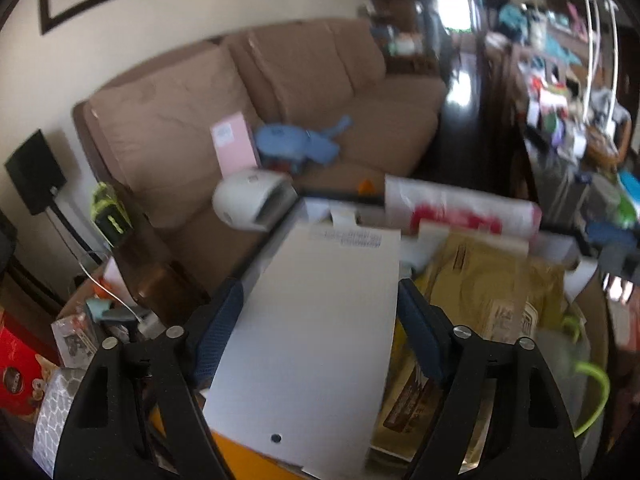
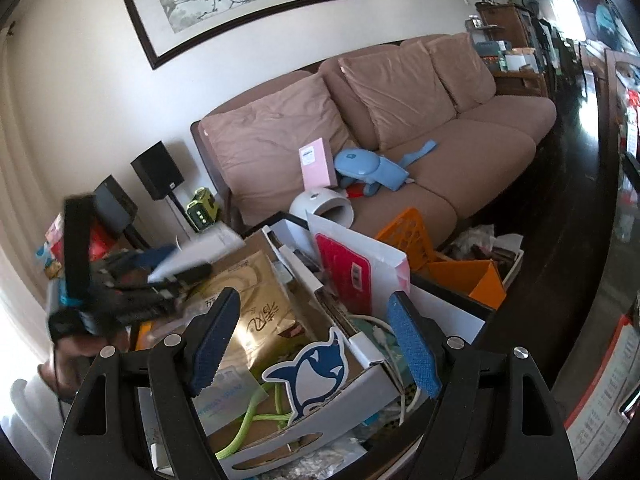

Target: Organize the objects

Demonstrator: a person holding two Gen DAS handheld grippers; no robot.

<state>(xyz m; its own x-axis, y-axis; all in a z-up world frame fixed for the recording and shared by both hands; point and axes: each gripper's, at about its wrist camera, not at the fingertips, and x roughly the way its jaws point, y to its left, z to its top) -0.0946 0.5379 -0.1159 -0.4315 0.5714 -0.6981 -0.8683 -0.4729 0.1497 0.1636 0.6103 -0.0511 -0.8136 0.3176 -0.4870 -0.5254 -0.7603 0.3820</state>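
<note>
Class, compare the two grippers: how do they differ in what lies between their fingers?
The left gripper has a flat white box between its fingers; whether it is gripped is unclear. The right gripper hangs open and empty over the cardboard box with a shark sticker. Both have blue-padded fingers.

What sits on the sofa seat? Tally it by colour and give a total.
Pink: 1, the upright box
Blue: 1, the soft strapped thing
White: 1, the domed device
Total: 3
A red bit under the blue one is too hidden to count.
</note>
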